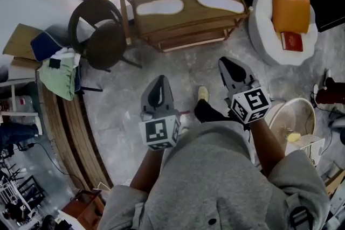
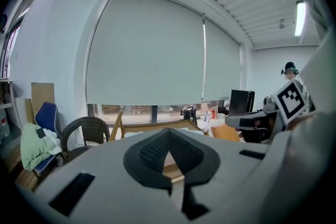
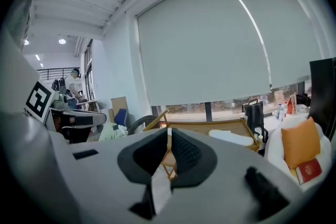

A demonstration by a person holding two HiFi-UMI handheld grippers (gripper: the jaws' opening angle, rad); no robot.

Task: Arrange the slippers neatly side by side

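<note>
Head view: grey left gripper (image 1: 159, 79) and grey right gripper (image 1: 225, 62) point forward, fingers (image 2: 149, 157) shut, empty; two flat white slippers (image 1: 159, 6) lie apart on the wooden table (image 1: 186, 9).

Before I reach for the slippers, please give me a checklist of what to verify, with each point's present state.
1. Left tool empty, jaws together: ok.
2. Right tool empty, jaws together: ok.
3. Left slipper and right slipper both on the wooden rack: ok.
4. Slippers side by side: not ok; they lie apart, at different angles.
5. Tools at the slippers: not ok; both are short of the rack, over the floor.
6. Which side of each slipper faces up: cannot tell.
</note>
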